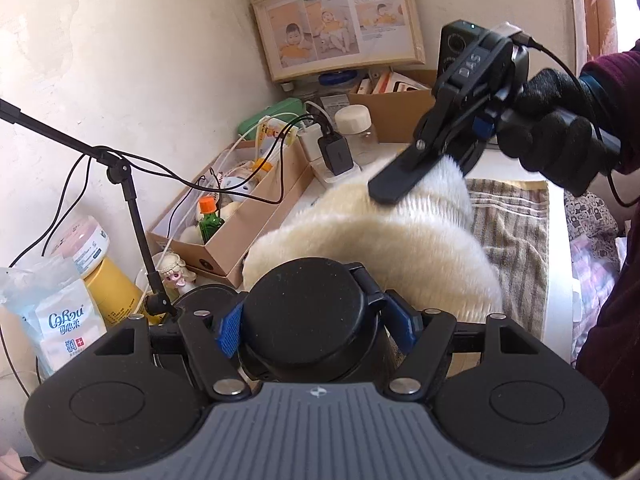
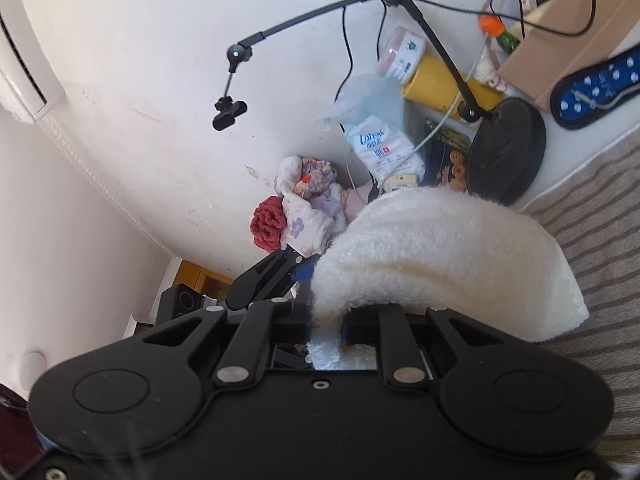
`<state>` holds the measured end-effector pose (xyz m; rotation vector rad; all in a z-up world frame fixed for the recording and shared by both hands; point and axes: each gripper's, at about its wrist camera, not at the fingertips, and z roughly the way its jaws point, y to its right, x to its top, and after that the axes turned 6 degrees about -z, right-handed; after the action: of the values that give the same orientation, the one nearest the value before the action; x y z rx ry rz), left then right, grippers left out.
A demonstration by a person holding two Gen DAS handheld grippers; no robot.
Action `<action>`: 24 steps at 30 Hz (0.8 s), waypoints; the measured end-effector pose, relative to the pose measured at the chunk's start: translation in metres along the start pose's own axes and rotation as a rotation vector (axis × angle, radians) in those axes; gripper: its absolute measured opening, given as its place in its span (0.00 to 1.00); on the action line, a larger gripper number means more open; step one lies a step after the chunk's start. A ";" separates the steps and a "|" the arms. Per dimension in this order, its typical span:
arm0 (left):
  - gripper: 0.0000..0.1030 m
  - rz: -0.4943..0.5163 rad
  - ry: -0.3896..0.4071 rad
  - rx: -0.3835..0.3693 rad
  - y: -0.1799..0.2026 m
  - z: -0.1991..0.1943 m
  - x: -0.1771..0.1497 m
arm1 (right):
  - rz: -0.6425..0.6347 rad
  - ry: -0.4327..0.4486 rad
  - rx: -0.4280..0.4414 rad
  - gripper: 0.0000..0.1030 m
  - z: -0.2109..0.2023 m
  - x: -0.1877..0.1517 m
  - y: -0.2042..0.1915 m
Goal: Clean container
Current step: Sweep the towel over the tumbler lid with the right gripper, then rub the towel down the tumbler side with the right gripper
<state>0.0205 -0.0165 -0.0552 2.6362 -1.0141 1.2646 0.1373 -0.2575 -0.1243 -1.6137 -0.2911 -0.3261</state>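
Observation:
In the left wrist view a black cylindrical container [image 1: 304,312] with a round lid sits between the blue pads [image 1: 230,332] of my left gripper [image 1: 316,326], which press on its sides. Just behind it is a white fluffy cloth [image 1: 380,240], draped and lifted above a striped towel [image 1: 512,232]. My right gripper [image 1: 424,176], held by a black-gloved hand [image 1: 560,136], comes in from the upper right and is shut on the cloth's top. In the right wrist view the cloth [image 2: 440,252] is pinched in my right gripper [image 2: 326,326] and curls forward over it.
An open cardboard box [image 1: 248,232] holding a green bottle [image 1: 210,220] and cables stands at the left. A black stand [image 1: 132,196] with a round base [image 2: 508,152] rises beside it. Jars, a tissue pack [image 1: 60,328] and a photo frame [image 1: 340,20] crowd the wall corner.

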 end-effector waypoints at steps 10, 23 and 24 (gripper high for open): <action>0.68 -0.029 0.006 0.031 0.002 -0.006 -0.004 | 0.244 0.091 0.042 0.13 0.025 -0.030 0.037; 0.68 -0.031 0.024 0.024 0.001 -0.004 -0.013 | 0.265 0.098 -0.235 0.13 0.036 -0.049 0.063; 0.68 -0.043 0.024 0.026 0.000 -0.003 -0.012 | 0.263 0.093 -0.256 0.13 0.037 -0.049 0.066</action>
<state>0.0133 -0.0087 -0.0620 2.6405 -0.9388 1.3062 0.1183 -0.2246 -0.2063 -1.8583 0.0372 -0.2418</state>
